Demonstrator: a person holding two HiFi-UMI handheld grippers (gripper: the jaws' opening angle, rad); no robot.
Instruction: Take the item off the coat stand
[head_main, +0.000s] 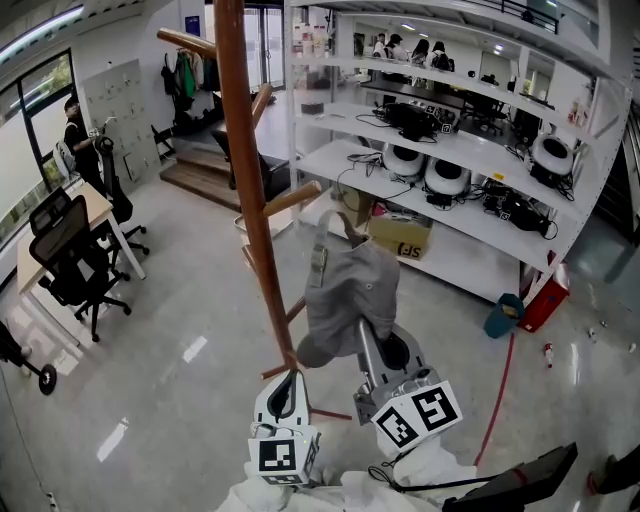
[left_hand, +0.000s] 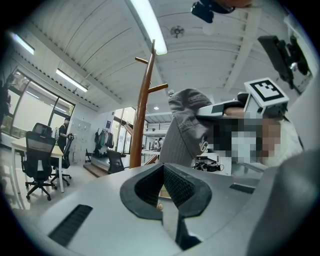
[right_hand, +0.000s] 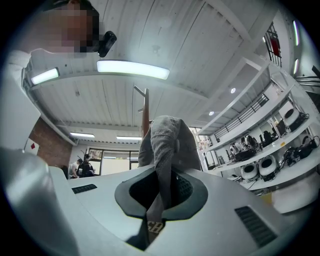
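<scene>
Mostly done, I'd judge: right gripper (right_hand: 161, 194) clamped shut on the grey cap (head_main: 345, 295), held just beside the coat stand (head_main: 245, 170) and seemingly off its pegs, left gripper (left_hand: 162, 194) closed and empty, only carrying clear left.

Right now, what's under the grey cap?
The right gripper points up beneath the grey cap, its fingers shut on a fold of the fabric; grey floor lies below. In the head view the cap covers the fingertips, so the grip shows only in the right gripper view.
</scene>
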